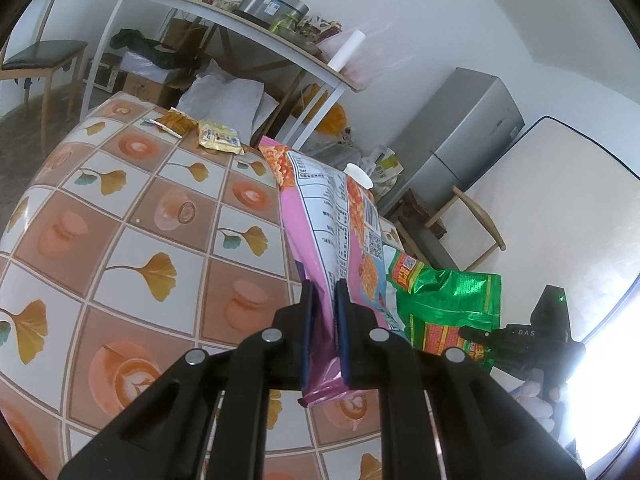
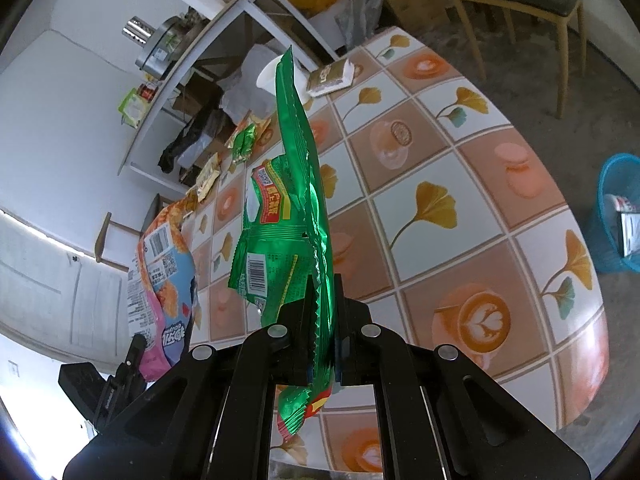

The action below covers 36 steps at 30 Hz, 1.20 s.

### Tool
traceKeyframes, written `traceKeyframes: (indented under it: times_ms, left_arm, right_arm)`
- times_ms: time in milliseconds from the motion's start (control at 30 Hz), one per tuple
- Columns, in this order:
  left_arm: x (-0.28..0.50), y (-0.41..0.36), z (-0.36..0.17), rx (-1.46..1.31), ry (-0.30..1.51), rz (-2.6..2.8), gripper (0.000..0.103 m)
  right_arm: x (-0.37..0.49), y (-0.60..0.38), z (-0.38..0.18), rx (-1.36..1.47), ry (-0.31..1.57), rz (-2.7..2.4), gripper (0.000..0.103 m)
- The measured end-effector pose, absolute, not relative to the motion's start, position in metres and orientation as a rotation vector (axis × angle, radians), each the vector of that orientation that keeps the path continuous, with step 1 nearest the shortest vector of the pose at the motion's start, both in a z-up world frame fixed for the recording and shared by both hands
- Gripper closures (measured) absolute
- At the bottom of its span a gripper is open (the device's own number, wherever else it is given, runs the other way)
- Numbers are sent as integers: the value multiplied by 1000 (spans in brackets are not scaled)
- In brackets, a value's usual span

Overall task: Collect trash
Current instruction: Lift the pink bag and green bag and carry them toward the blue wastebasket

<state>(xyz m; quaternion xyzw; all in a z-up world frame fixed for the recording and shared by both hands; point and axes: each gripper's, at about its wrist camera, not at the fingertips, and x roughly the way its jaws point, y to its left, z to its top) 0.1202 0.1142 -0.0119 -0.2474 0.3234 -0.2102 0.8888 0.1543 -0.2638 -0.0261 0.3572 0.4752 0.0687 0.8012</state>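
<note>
1. My left tool is clenched on the pink snack bag, held up above the desk.
2. My right tool grips the green wrapper, likewise lifted.
3. Yellow wrappers lie at the desk's far edge.
4. A blue basket stands on the floor beyond.

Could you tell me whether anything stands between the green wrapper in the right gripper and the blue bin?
Nothing visible does: the green wrapper is clamped above the table, and the blue bin sits on open floor beyond its edge.

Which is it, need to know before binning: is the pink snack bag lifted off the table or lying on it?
Lifted: the left gripper is shut on the pink snack bag, which stands up above the table.
</note>
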Motion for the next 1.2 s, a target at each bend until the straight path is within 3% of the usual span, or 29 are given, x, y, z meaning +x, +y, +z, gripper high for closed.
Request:
traceKeyframes:
  times_ms: [800,1200]
  left_arm:
    - [124,91,-3,-504,647,-479,93]
    - [128,16,32,-405,629,-637,93]
  right_arm:
    - [140,-297,-20,806,971,108,98]
    - [72,-385,-2,909,798,-13,98]
